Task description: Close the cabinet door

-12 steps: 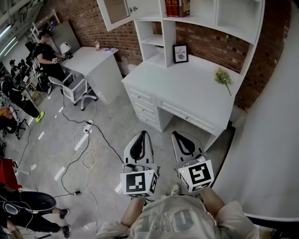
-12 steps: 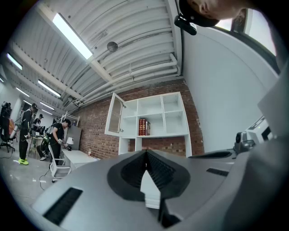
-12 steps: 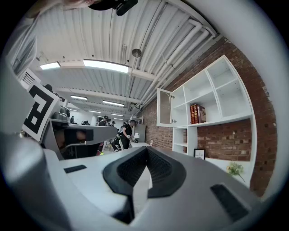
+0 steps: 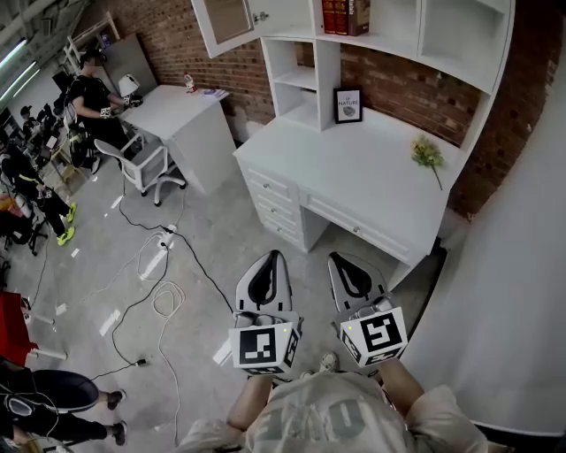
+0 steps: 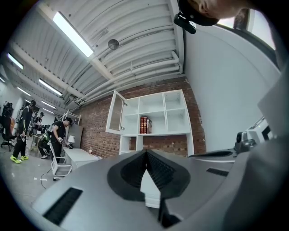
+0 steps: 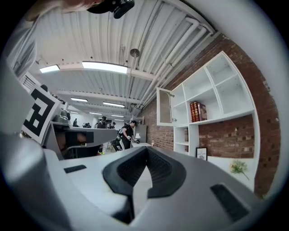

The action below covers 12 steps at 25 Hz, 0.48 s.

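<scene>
Two tools held level, side by side, in front of white desk (image 4: pixel 354 168); left tool (image 4: pixel 271 258) jaws pressed together, nothing between; right tool (image 4: pixel 341 261) likewise closed, empty; cabinet door (image 4: pixel 223 22) glass-paned, swung open at upper left of shelf unit (image 4: pixel 460 66) above desk, well apart from both tools; red books (image 4: pixel 345 13) just right of door; framed picture (image 4: pixel 348 103) and yellow flowers (image 4: pixel 426 152) on desk.
</scene>
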{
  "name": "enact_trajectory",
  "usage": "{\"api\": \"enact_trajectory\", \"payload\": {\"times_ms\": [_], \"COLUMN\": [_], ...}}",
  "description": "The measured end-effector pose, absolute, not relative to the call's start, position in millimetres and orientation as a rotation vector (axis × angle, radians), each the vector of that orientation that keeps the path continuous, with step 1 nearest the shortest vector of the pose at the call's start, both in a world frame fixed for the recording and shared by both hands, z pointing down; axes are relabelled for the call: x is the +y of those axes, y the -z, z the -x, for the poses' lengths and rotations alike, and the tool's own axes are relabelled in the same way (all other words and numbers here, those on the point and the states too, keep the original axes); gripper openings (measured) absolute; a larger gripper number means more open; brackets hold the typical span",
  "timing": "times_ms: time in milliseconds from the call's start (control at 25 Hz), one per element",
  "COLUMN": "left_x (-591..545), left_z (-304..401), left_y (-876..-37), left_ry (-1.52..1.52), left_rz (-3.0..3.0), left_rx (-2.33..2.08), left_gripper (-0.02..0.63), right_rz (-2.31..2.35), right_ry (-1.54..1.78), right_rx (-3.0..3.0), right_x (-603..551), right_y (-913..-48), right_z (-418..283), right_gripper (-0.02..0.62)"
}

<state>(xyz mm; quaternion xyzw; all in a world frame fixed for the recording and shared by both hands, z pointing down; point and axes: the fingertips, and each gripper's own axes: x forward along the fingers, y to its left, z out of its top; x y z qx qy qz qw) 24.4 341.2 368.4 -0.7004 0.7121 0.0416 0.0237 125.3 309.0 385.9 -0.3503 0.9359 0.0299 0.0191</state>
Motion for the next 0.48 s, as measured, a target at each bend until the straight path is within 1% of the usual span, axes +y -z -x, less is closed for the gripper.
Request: {"api": "enact_trajectory", "payload": {"times_ms": [240,480], "left_x": [326,315], "left_z": [-22,-36], "left_y": [-368,-391], "left_ry": [-0.147,-0.097], "left_rz": [2.134,2.173], "left_rx": [2.218,2.233], "left_gripper": [0.012,0.012], "right_rz": [1.085,1.104], "right_ry": [-0.197,-0.063], "right_rx": [2.914,2.931], "right_x": [297,280], "right_y": [-386,-416], "right_z": [-131,-149], "right_gripper": [0.017,0.017]}}
